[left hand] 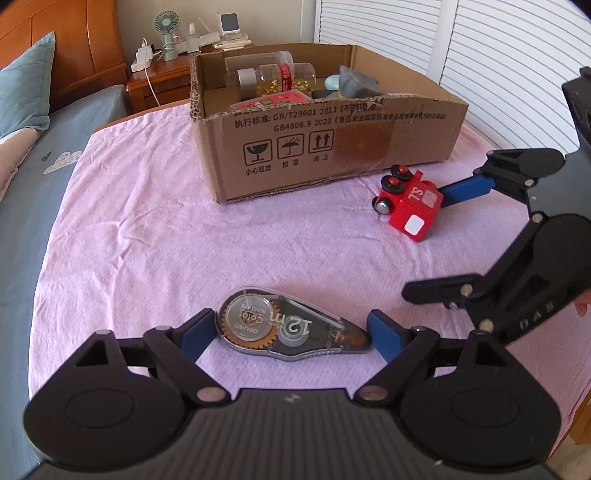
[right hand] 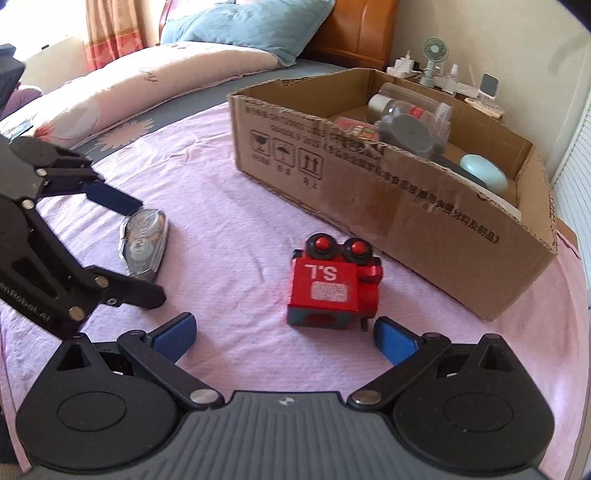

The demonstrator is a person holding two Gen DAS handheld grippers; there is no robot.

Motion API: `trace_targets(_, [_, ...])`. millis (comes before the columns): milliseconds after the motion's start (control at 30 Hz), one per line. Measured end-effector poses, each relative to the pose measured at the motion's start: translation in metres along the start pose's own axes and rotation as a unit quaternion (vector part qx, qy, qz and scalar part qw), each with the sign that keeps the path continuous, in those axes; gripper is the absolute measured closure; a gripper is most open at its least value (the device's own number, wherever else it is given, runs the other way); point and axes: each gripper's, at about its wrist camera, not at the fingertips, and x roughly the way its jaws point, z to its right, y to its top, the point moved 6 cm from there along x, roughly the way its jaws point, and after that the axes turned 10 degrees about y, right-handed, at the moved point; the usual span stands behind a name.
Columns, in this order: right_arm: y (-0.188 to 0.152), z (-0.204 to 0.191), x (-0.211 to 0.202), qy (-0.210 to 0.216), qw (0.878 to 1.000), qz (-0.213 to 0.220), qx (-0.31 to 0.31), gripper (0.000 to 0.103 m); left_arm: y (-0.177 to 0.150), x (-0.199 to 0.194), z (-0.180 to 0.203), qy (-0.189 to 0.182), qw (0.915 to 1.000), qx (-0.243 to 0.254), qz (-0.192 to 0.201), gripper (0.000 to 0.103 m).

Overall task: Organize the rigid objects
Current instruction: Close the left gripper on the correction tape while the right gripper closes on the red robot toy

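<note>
A clear correction tape dispenser [left hand: 291, 328] lies flat on the pink cloth. My left gripper [left hand: 291, 332] spans it lengthwise, with the blue pads [left hand: 197, 334] against its two ends. The same dispenser [right hand: 144, 240] shows between those fingers in the right wrist view. A red toy train [right hand: 332, 288] marked "S.L" lies on its side, wheels toward the box. My right gripper [right hand: 284, 336] stands open just short of it, its pads [right hand: 395, 343] clear of the toy. In the left wrist view one finger of the right gripper [left hand: 432, 243] reaches alongside the train [left hand: 410, 206].
An open cardboard box [left hand: 295, 147] stands behind both objects and holds plastic bottles, a grey item, a pale blue item and a pink pack. A bed with a blue pillow [left hand: 26, 85] lies to the left. Behind are a nightstand with a small fan [left hand: 168, 29] and louvred doors.
</note>
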Motion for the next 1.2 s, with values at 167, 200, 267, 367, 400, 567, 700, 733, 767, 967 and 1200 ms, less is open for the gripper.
trace_targets(167, [0.005,0.021,0.002,-0.033,0.999,0.019,0.033,0.001,0.0,0.0,0.0,0.0,1.0,0.0,0.0,0.015])
trace_targets(200, [0.006,0.02,0.002,-0.036,0.999,0.023,0.032,0.005,0.0,0.0,0.0,0.0,1.0,0.0,0.0,0.015])
trace_targets(267, [0.007,0.016,0.002,-0.035,0.999,0.031,0.028,0.014,0.0,0.0,0.0,0.0,1.0,0.0,0.001,0.015])
trace_targets(367, [0.011,0.011,0.001,-0.031,0.999,0.038,0.017,0.032,0.0,0.0,0.0,0.0,1.0,0.0,0.0,0.015])
trace_targets(400, [0.013,0.01,0.001,-0.035,0.999,0.039,0.014,0.038,0.0,0.0,0.0,0.0,1.0,0.001,0.0,0.015])
trace_targets(567, [0.013,0.008,-0.001,-0.044,0.998,0.04,0.011,0.047,-0.001,-0.001,0.0,-0.005,0.9999,0.01,0.001,0.015])
trace_targets(700, [0.012,0.009,-0.003,-0.044,0.998,0.04,0.018,0.047,-0.001,-0.002,0.0,-0.018,0.9994,0.03,0.001,0.014])
trace_targets(733, [0.012,0.009,-0.003,-0.043,0.998,0.04,0.021,0.047,-0.001,-0.002,0.0,-0.021,0.9992,0.035,0.001,0.014])
trace_targets(767, [0.011,0.01,-0.003,-0.042,0.998,0.041,0.022,0.047,-0.001,-0.002,0.0,-0.024,0.9989,0.041,0.003,0.014])
trace_targets(967, [0.012,0.012,-0.002,-0.038,0.998,0.039,0.024,0.047,-0.003,-0.001,0.0,-0.043,0.9967,0.067,0.018,0.011])
trace_targets(1200, [0.013,0.015,-0.002,-0.038,0.998,0.042,0.025,0.045,-0.002,0.0,-0.001,-0.06,0.9937,0.09,0.027,0.01])
